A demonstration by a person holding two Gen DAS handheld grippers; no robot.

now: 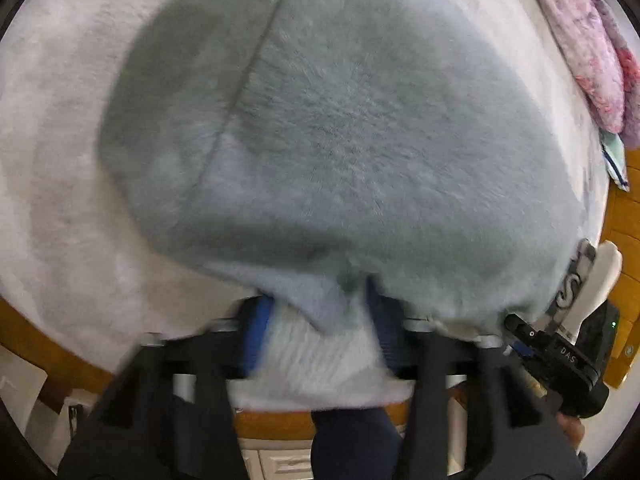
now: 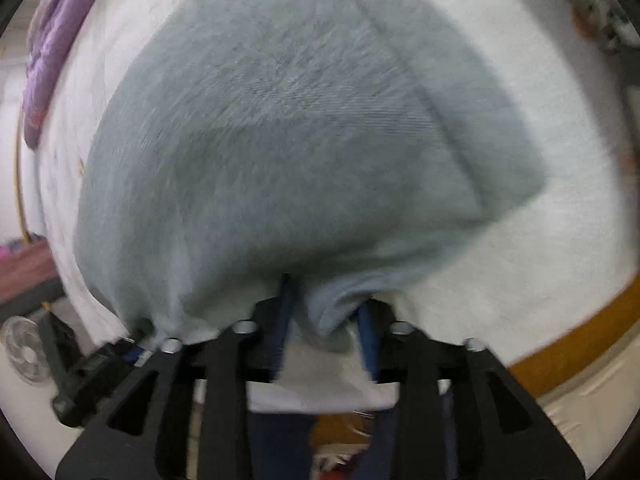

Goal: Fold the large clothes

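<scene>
A pale blue-grey fleecy garment lies folded on a white bed cover, with a seam running up its left part. My left gripper points down at the garment's near edge, jaws apart, with a loose corner of the cloth between its blue fingers. In the right wrist view the same garment fills the middle. My right gripper also stands open over the near edge, and a slack fold of cloth hangs between its fingers without being pinched.
A pink patterned cloth lies at the far right of the bed, and a purple one at the far left in the right wrist view. A wooden bed edge runs close below the grippers. A small fan stands on the floor.
</scene>
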